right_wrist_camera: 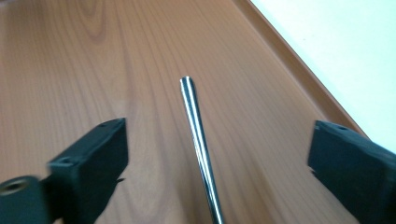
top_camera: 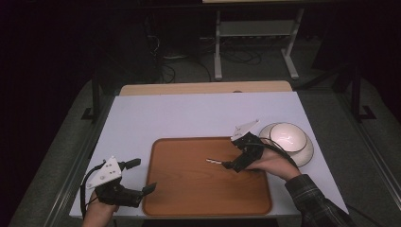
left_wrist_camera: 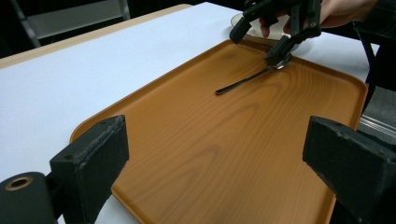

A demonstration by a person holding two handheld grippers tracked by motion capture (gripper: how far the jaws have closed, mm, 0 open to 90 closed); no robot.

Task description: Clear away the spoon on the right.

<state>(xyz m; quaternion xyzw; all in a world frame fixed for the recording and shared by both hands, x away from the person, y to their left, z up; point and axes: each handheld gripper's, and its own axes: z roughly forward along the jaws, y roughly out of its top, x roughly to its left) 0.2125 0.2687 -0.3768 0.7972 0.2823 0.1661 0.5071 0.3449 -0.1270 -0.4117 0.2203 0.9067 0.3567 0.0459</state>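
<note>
Spoon lying on wooden tray atop white desk, handle between the spread jaws of right gripper. Left gripper at tray's left edge, jaws apart, empty. White bowl beside tray's right edge.

Left gripper jaws wide apart at 6 o'clock, over brown tray. Spoon lies on tray at 1 o'clock. Right gripper above spoon's bowl end, jaws apart. Bowl behind it. White table at 10 o'clock.
</note>
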